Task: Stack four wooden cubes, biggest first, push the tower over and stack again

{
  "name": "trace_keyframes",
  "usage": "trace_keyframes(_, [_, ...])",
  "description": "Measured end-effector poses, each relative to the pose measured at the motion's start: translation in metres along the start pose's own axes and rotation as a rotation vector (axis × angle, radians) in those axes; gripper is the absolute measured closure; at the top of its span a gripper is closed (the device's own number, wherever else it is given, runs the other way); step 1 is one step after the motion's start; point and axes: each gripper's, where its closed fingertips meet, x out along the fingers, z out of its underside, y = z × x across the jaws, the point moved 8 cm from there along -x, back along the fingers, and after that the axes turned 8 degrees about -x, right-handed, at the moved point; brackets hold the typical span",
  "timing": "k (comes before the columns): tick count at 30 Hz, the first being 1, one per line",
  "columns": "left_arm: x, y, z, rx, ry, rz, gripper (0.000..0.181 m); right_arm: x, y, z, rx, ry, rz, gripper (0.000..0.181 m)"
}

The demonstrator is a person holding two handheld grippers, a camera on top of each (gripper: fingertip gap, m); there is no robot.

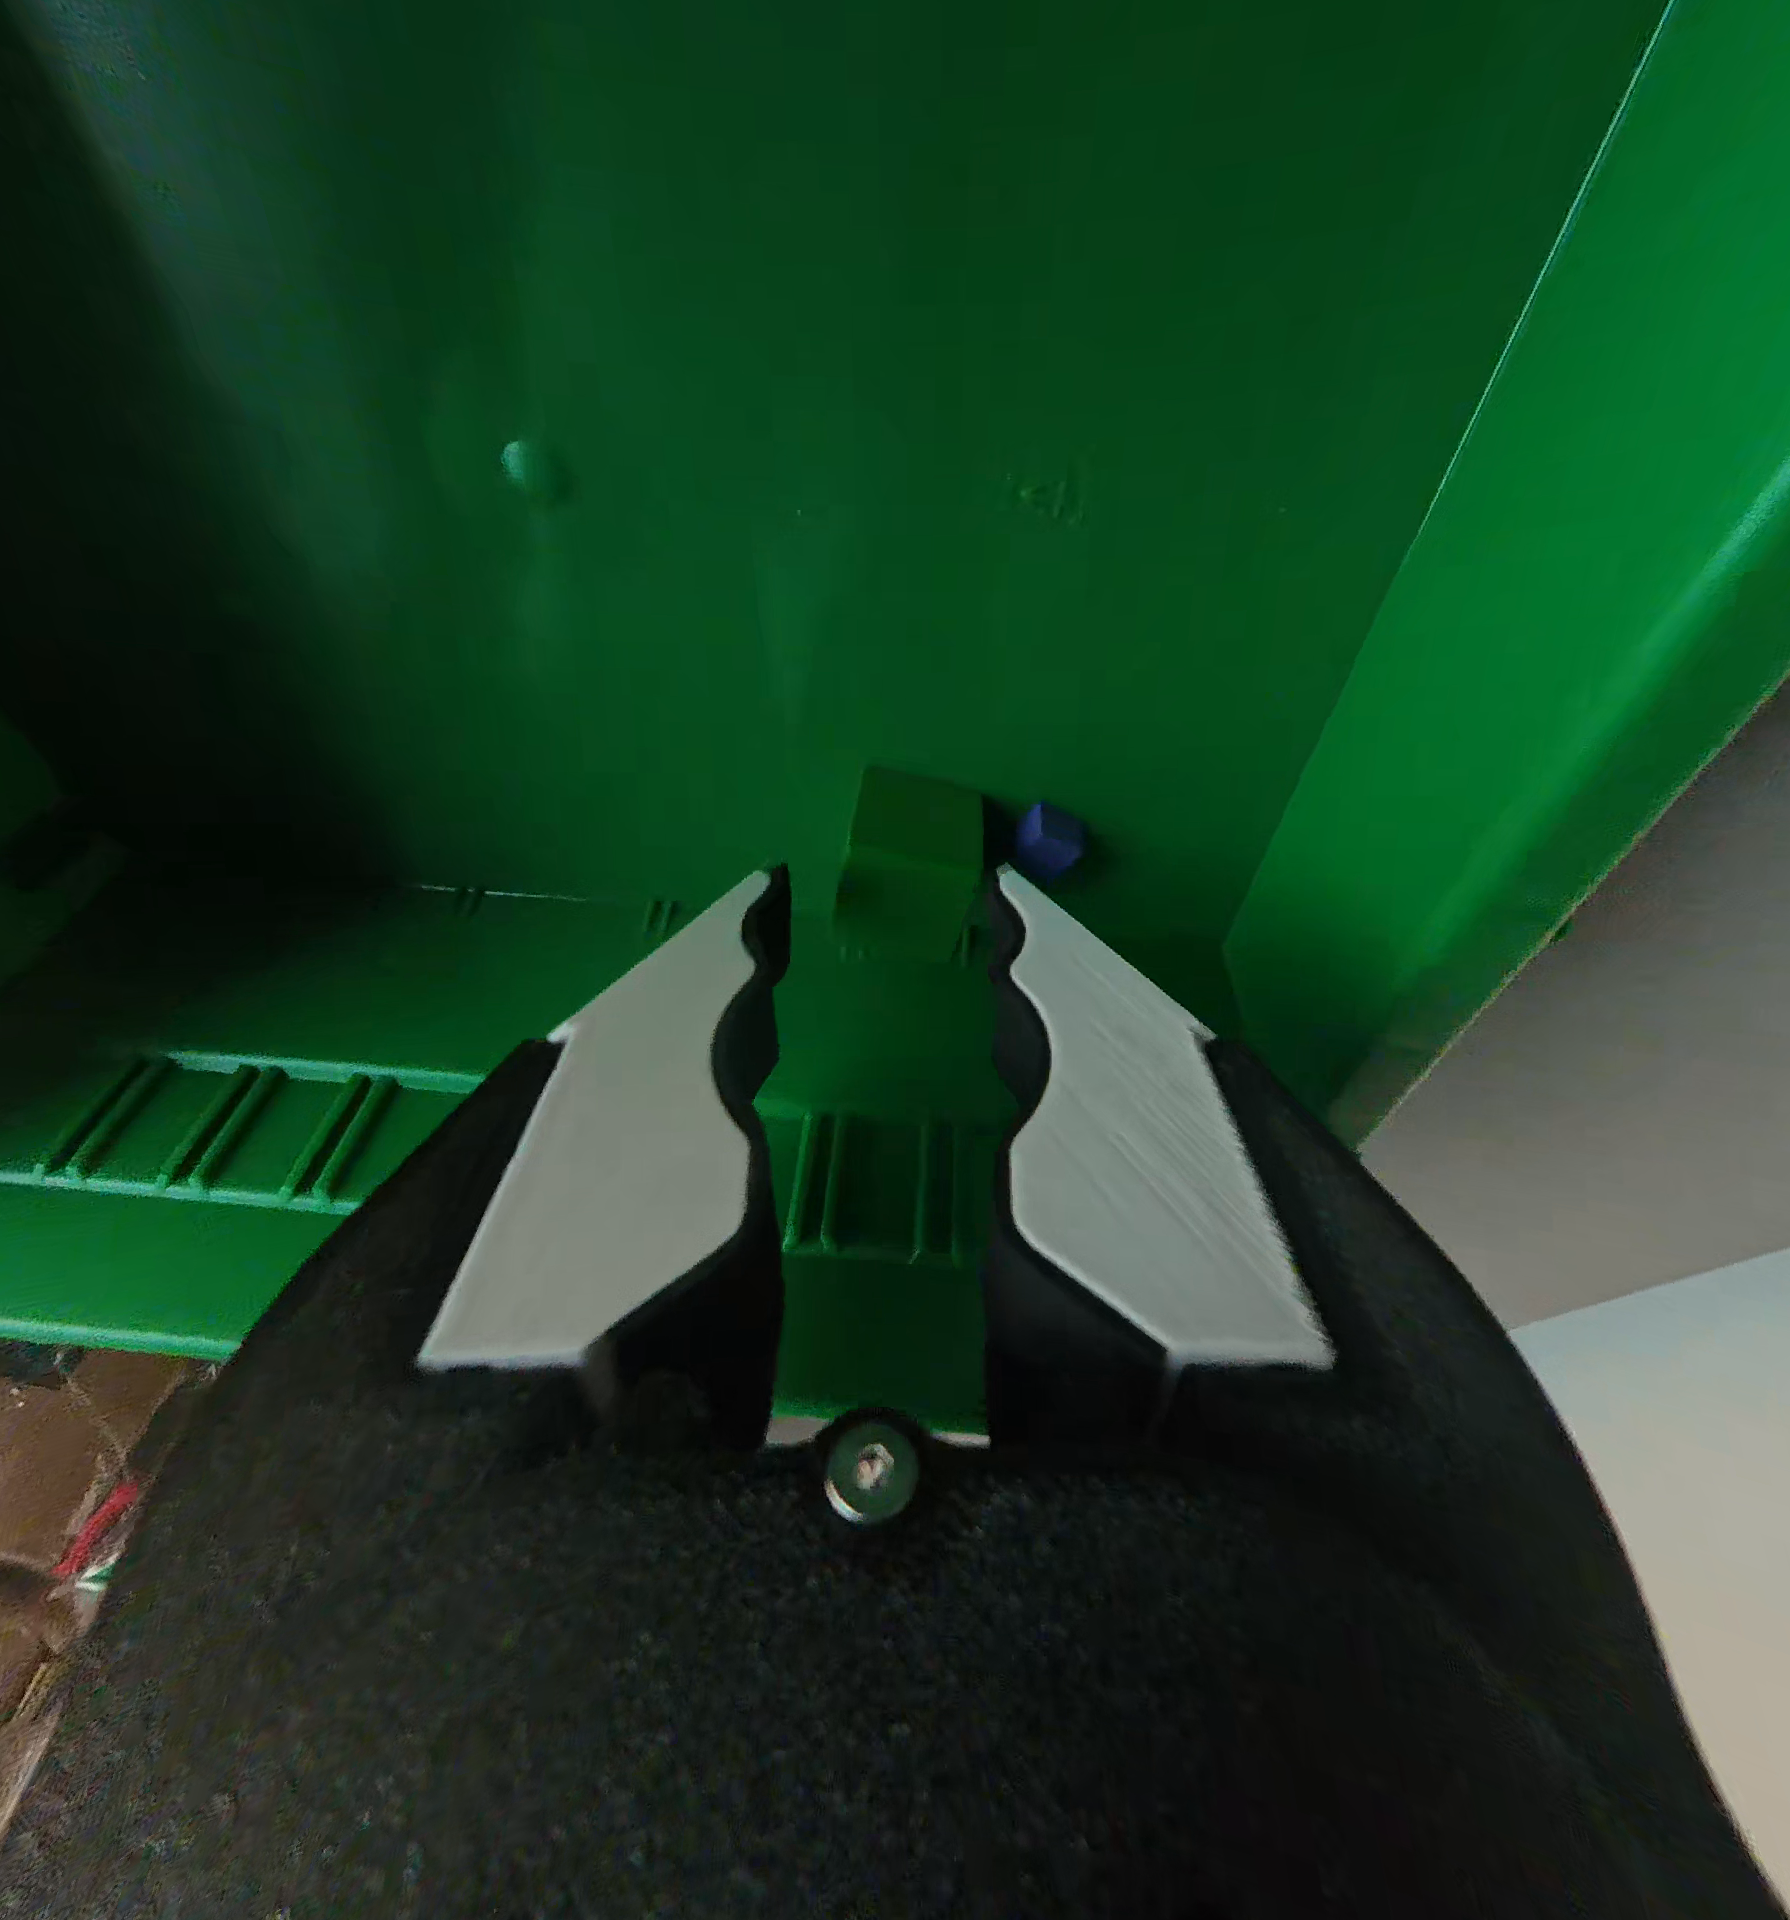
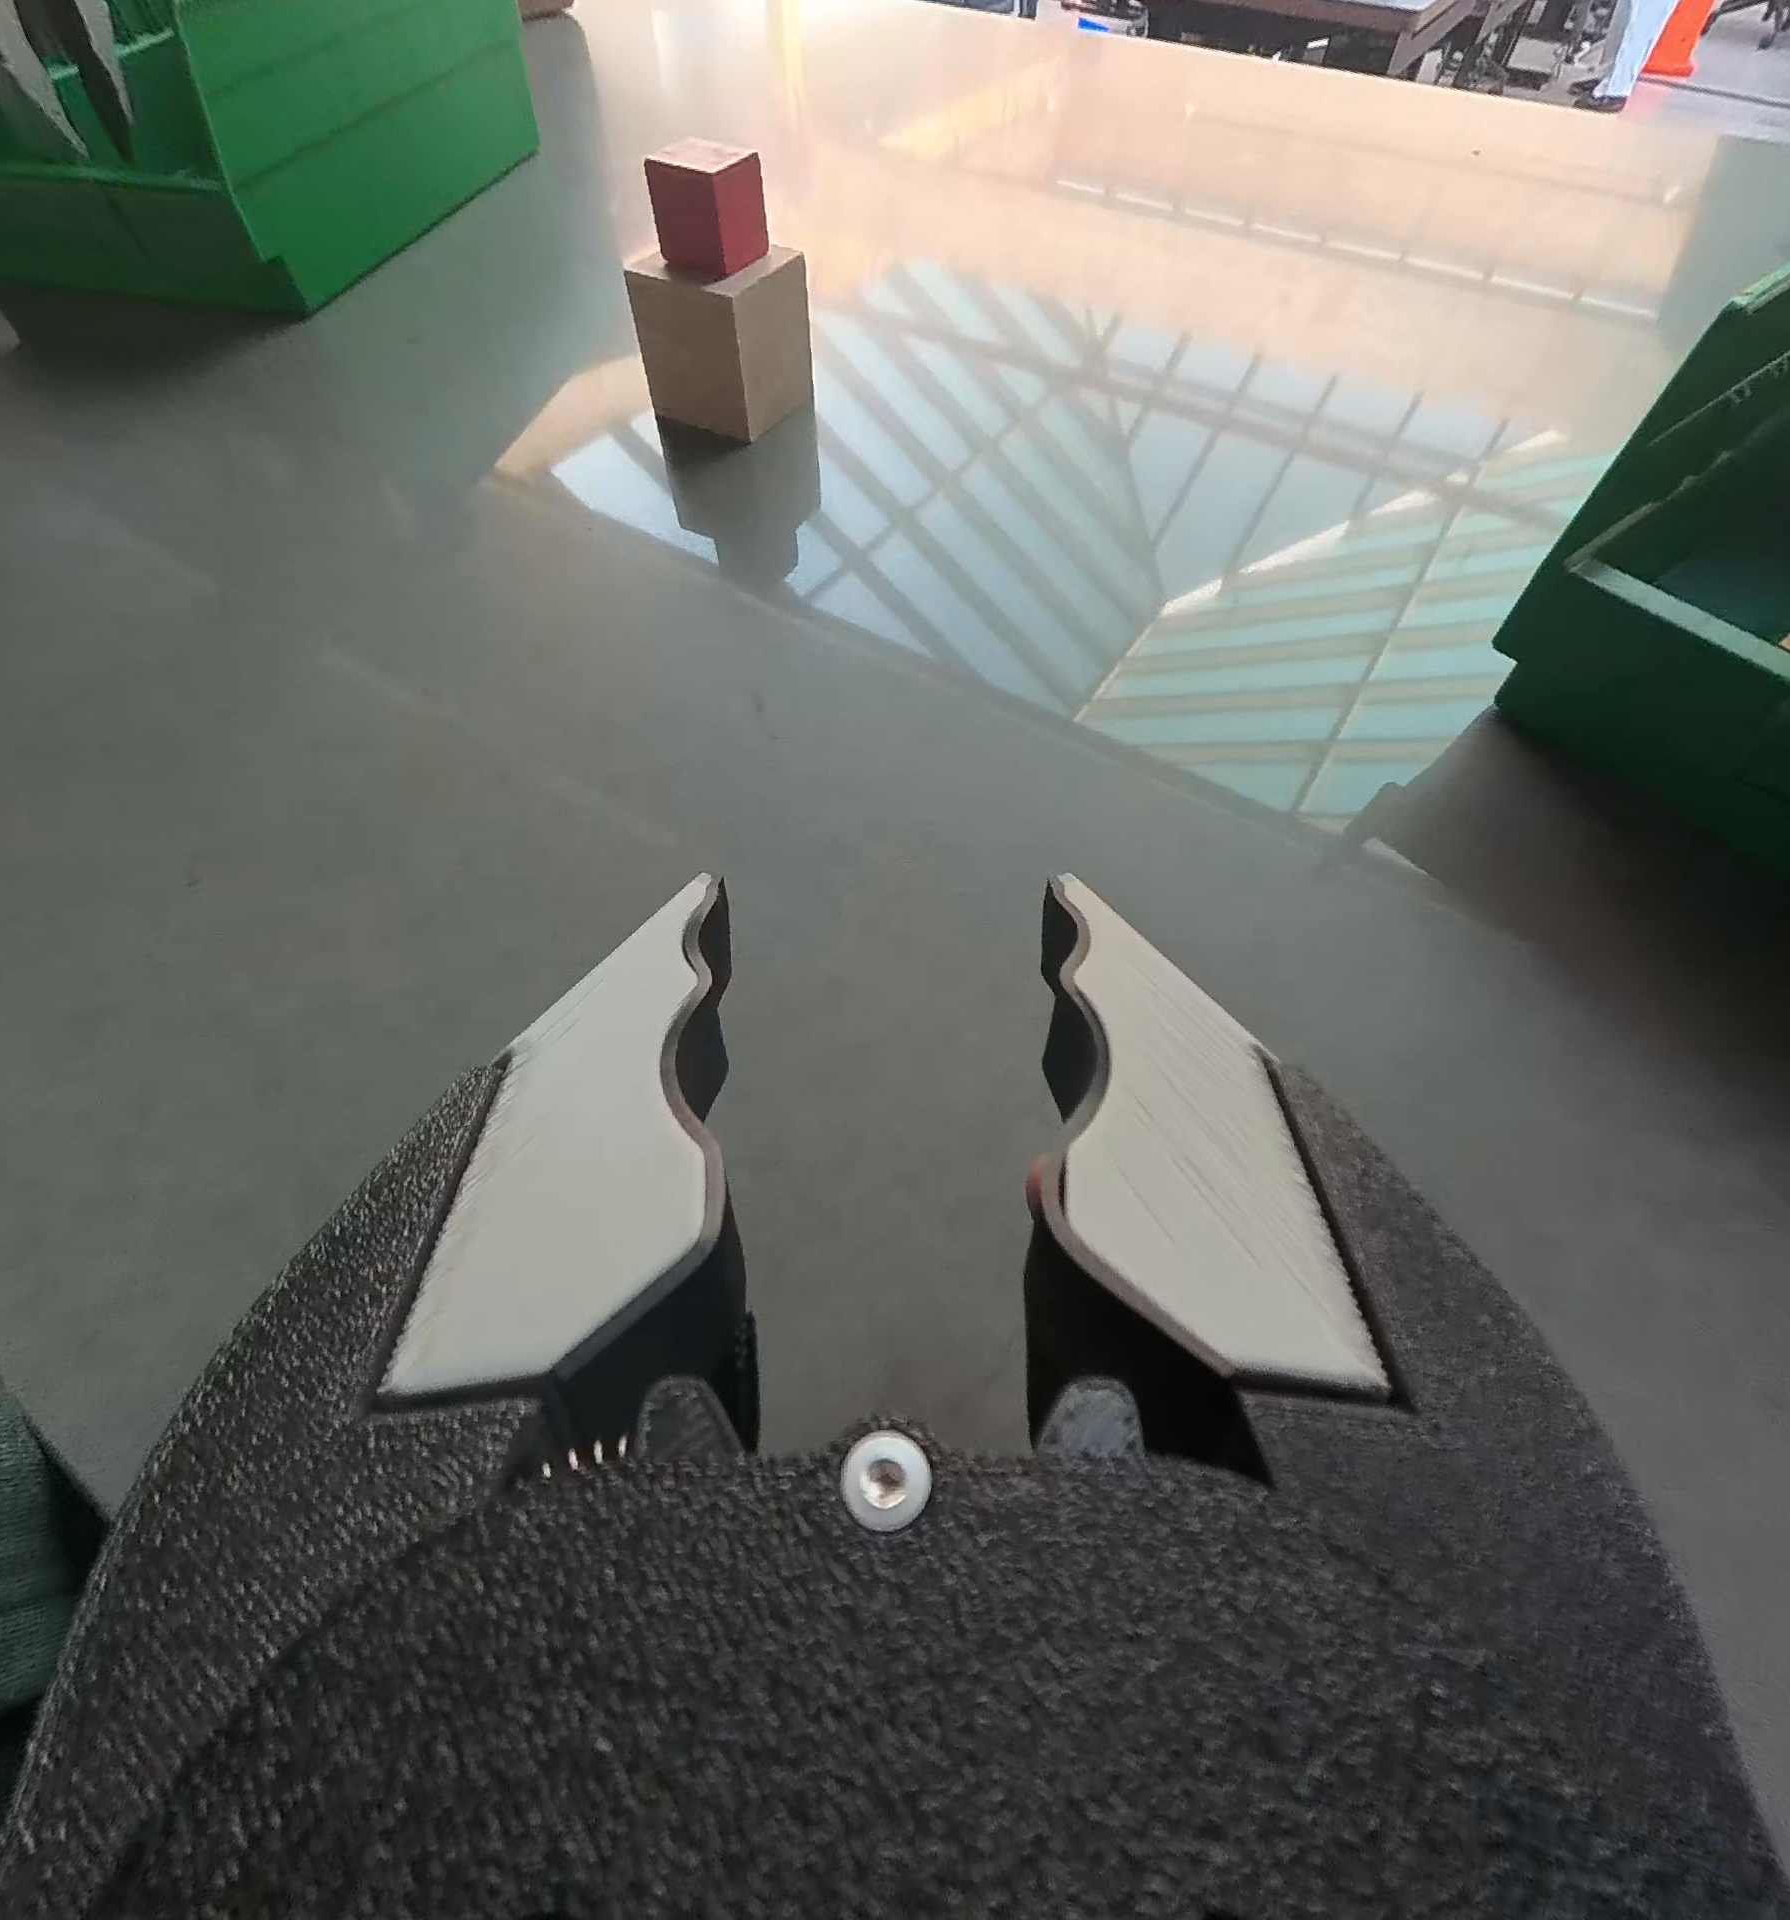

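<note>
Fingers of the left gripper (image 1: 889, 883) are standing parted inside a green bin (image 1: 870, 416), holding nothing. A green block (image 1: 906, 862) is lying on the bin floor just past the tips, in line with the gap; whether the tips are touching it cannot be told. A small blue block (image 1: 1047, 840) is sitting just beside its right side, against the bin's back wall.

Fingers of the right gripper (image 2: 886, 904) are hovering wide open and empty above a grey bench (image 2: 351, 727).

Bench top is glossy, mirroring window slats. Toward its far left edge, a tan block (image 2: 719, 348) is standing with a smaller red cube (image 2: 706, 208) stacked on top, slightly off-centre. The green bin (image 2: 351, 156) is occupying the far left corner; a second green bin (image 2: 1701, 644) is sitting at the right edge. Room beyond is showing desks, chairs and an orange cone.

The green block's long axis is running away from the camera, toward the back wall.
</note>
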Motion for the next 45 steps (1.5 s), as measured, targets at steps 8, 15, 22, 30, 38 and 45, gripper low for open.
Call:
trace_keyframes(8, [-0.031, -0.003, -0.005, -0.035, 0.039, 0.018, 0.155, -0.003, 0.003, -0.003, 0.002, 0.018, 0.014, 0.120])
trace_keyframes(15, [-0.165, 0.036, -0.081, 0.101, 0.182, -0.015, 0.155, 0.006, -0.002, -0.006, -0.009, 0.035, -0.030, 0.120])
trace_keyframes(22, [-0.219, 0.112, -0.199, 0.323, 0.197, -0.027, 0.155, 0.006, -0.004, -0.011, -0.025, 0.055, -0.048, 0.121])
trace_keyframes(30, [-0.198, 0.152, -0.290, 0.407, 0.116, -0.021, 0.155, -0.003, 0.004, -0.006, -0.017, 0.058, -0.020, 0.121])
trace_keyframes(38, [-0.182, 0.158, -0.316, 0.423, 0.073, -0.017, 0.155, -0.005, 0.006, -0.002, -0.001, 0.058, -0.013, 0.120])
trace_keyframes(45, [-0.176, 0.160, -0.322, 0.404, 0.054, -0.009, 0.155, -0.003, 0.004, -0.001, 0.000, 0.058, -0.020, 0.120])
